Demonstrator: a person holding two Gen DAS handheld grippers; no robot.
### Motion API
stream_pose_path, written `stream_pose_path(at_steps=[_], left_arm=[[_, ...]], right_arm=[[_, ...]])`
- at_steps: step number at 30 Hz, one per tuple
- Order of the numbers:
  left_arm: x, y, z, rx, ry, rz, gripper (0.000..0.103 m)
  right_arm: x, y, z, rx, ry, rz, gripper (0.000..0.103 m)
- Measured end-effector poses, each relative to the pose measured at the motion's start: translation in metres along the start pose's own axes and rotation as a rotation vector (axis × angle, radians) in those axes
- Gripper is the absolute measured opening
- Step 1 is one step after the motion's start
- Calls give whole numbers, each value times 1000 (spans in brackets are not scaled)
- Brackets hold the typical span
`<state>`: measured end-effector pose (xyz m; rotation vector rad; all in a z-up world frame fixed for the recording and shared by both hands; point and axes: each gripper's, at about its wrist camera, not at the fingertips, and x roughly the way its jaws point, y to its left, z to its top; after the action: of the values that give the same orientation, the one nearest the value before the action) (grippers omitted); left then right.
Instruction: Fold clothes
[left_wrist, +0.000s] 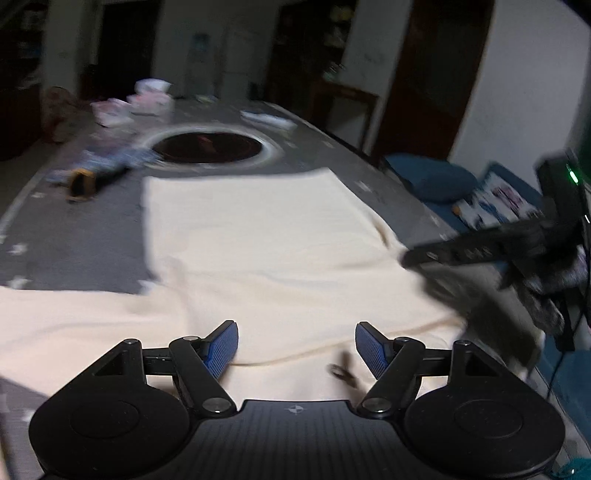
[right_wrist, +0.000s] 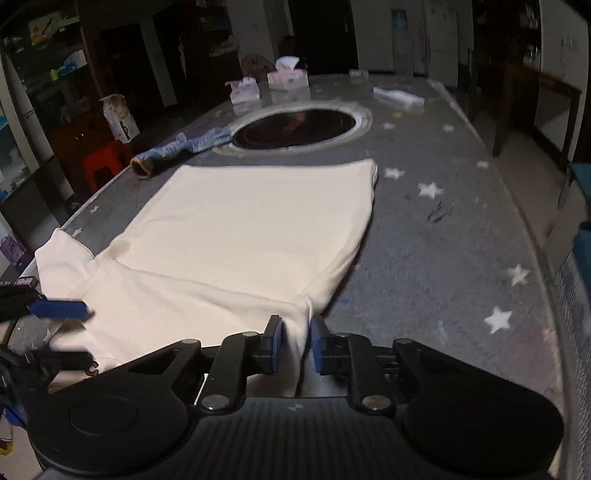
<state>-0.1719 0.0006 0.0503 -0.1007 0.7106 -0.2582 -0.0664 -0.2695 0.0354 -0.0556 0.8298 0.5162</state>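
Note:
A cream shirt (left_wrist: 258, 240) lies spread on the grey star-patterned table (left_wrist: 74, 243); it also shows in the right wrist view (right_wrist: 240, 229). My left gripper (left_wrist: 296, 345) is open just above the shirt's near edge, with nothing between its blue pads. My right gripper (right_wrist: 296, 341) is shut on a bunched corner of the shirt's near right edge. The right gripper appears blurred at the right of the left wrist view (left_wrist: 491, 251). The left gripper's blue finger (right_wrist: 59, 309) shows at the left of the right wrist view.
A round dark recess (right_wrist: 295, 127) sits in the table's middle beyond the shirt. A blue knit garment (right_wrist: 181, 147) lies at its left. Tissue boxes (right_wrist: 286, 75) and a white packet (right_wrist: 397, 96) stand at the far end. A red stool (right_wrist: 101, 166) stands off the left edge.

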Motion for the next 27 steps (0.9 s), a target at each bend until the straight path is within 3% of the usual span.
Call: stream_pose_path(at_steps=[6, 12, 23, 27], left_arm=[[-24, 56, 5, -126, -66, 242, 64], [-37, 117, 2, -288, -92, 471, 57], [-37, 187, -16, -533, -82, 568, 57], [-39, 193, -18, -553, -88, 587, 47]], right_arm=[[-15, 8, 10, -40, -54, 13, 17], [-14, 23, 7, -81, -40, 43, 23], [-14, 41, 4, -121, -36, 71, 23], [-15, 41, 3, -121, -36, 74, 23]])
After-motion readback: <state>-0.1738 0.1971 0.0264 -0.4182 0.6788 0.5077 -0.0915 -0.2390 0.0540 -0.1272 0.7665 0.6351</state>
